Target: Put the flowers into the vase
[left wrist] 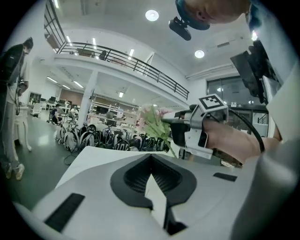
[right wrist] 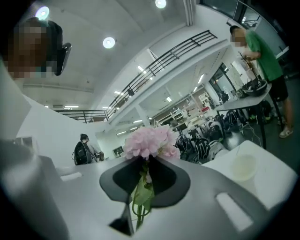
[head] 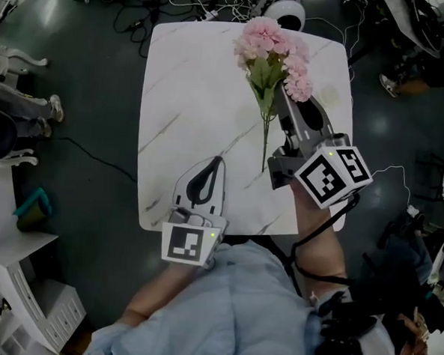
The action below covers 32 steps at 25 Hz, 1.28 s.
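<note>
A bunch of pink flowers (head: 276, 52) with green leaves and long stems hangs above the white marble table (head: 189, 96). My right gripper (head: 281, 95) is shut on the stems just under the leaves. In the right gripper view the blossoms (right wrist: 149, 140) stand past the jaw tips and the stems (right wrist: 139, 199) run down between the jaws. A pale round vessel (head: 329, 95) sits on the table's far right; it shows as a shallow cup (right wrist: 243, 166) in the right gripper view. My left gripper (head: 217, 162) hovers over the near edge, shut and empty. The left gripper (left wrist: 151, 158) view shows the flowers (left wrist: 152, 119) to its right.
The table's near edge (head: 204, 228) lies under my left gripper. Cables (head: 180, 5) and a white round device (head: 286, 12) lie on the dark floor beyond the table. White furniture (head: 13, 288) stands at lower left. A person in green (right wrist: 262, 61) stands by a distant table.
</note>
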Available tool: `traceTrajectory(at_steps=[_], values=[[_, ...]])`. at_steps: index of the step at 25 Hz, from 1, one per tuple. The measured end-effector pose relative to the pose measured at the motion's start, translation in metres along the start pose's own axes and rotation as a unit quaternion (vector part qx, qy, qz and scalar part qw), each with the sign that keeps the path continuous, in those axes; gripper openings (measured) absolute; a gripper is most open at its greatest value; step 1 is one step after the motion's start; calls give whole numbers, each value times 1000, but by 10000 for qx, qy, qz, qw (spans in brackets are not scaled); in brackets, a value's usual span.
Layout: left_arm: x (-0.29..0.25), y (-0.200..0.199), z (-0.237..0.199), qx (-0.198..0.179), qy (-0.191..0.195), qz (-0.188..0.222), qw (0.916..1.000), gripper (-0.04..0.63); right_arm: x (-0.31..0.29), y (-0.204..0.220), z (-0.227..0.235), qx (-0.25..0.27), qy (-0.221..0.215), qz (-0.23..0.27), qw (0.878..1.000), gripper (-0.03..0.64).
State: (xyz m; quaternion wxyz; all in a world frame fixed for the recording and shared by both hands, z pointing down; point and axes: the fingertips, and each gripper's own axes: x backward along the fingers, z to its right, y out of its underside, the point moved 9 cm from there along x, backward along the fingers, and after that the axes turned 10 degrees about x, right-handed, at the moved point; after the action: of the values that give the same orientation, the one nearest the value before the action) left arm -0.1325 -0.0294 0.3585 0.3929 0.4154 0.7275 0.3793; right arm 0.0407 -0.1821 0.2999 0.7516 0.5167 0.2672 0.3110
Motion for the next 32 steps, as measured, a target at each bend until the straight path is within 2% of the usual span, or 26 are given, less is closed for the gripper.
traceTrajectory(at_steps=[5, 9, 16, 26, 32], values=[[-22, -3, 36, -126, 258, 23, 9996, 5, 35, -67, 38, 305, 262, 438, 9982, 38], [-35, -5, 52, -163, 374, 32, 9992, 6, 45, -98, 62, 559, 374, 675, 9954, 38], [-62, 0, 65, -130, 395, -54, 9991, 6, 47, -122, 102, 736, 441, 990, 9914, 38], [-96, 4, 48, 26, 96, -215, 9997, 5, 8, -147, 142, 813, 307, 1310, 9876, 40], [-109, 12, 44, 62, 27, -321, 9995, 6, 0, -142, 156, 850, 291, 1545, 9839, 40]])
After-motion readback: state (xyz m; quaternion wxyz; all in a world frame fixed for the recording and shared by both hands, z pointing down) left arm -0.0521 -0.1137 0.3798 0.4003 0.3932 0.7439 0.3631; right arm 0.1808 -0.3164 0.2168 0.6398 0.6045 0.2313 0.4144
